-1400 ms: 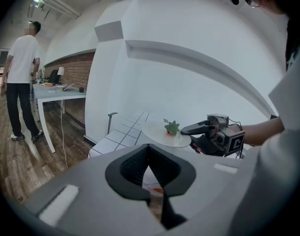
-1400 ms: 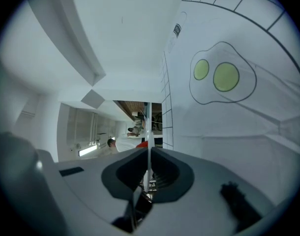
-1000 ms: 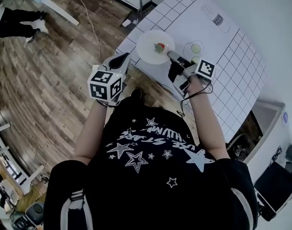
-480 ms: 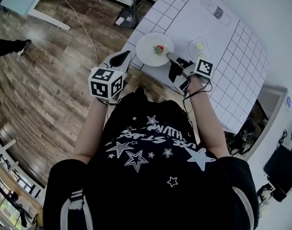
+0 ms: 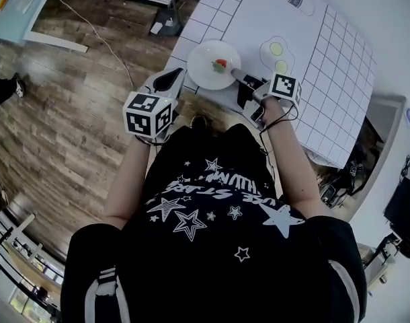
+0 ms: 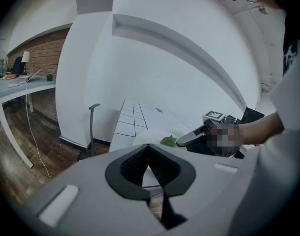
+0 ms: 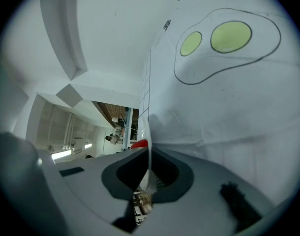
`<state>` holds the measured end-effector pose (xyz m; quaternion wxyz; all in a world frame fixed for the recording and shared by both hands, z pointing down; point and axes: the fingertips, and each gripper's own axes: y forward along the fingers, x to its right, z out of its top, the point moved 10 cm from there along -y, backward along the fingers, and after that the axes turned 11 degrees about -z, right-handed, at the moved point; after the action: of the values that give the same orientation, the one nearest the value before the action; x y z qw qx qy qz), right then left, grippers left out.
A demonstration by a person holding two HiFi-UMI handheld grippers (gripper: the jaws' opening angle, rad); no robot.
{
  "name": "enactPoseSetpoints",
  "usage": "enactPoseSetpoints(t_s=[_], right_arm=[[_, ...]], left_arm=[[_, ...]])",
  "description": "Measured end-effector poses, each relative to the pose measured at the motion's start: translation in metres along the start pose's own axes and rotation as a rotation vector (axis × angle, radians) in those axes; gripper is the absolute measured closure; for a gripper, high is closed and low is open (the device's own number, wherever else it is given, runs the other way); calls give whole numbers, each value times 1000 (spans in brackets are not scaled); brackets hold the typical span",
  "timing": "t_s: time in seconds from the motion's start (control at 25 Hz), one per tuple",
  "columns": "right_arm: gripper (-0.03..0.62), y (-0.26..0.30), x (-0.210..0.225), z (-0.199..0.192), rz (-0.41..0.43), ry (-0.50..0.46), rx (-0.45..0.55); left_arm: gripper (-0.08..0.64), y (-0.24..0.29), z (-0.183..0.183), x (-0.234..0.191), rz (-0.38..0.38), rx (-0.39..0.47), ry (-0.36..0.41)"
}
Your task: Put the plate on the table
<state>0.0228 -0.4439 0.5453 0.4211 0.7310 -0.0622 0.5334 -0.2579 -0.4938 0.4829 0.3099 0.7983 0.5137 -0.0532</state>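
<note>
White plate (image 5: 215,64) is held by its rim in the right gripper (image 5: 237,75). In the right gripper view the rim is seen edge-on, clamped between the closed fingers.

The plate is located over the near corner of the white gridded worktop (image 5: 259,19), close to the edge. Whether the base is touching it yet can't be told. The left gripper (image 5: 166,79) is parked just beside that corner, fingers closed on nothing.

Risks, as judged:
- The plate is gripped at one rim point only, so sag or twist in the grip is likely if it's lowered fast. The small red-and-green food piece (image 5: 220,64) could be rolled off.
- The spot is very near the corner. If the plate is released with part overhanging, it could be tipped onto the wood floor (image 5: 70,113).
- The plate could be dragged sideways if the fingers are opened before the base is seated.

Orientation: the plate is round, so no long axis can be given. It's carried about level and face up. The gripped rim is toward the person's right and the opposite rim toward the left gripper.
</note>
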Motion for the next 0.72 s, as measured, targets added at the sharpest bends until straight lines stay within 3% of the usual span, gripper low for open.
enactPoseSetpoints(t_s=[0.48, 0.72], right_arm=[[563, -1, -8, -2, -119, -113, 8], [494, -5, -9, -5, -173, -156, -6]], left_arm=[[551, 7, 5, 0, -45, -3, 19], [549, 8, 4, 6, -52, 0, 25]])
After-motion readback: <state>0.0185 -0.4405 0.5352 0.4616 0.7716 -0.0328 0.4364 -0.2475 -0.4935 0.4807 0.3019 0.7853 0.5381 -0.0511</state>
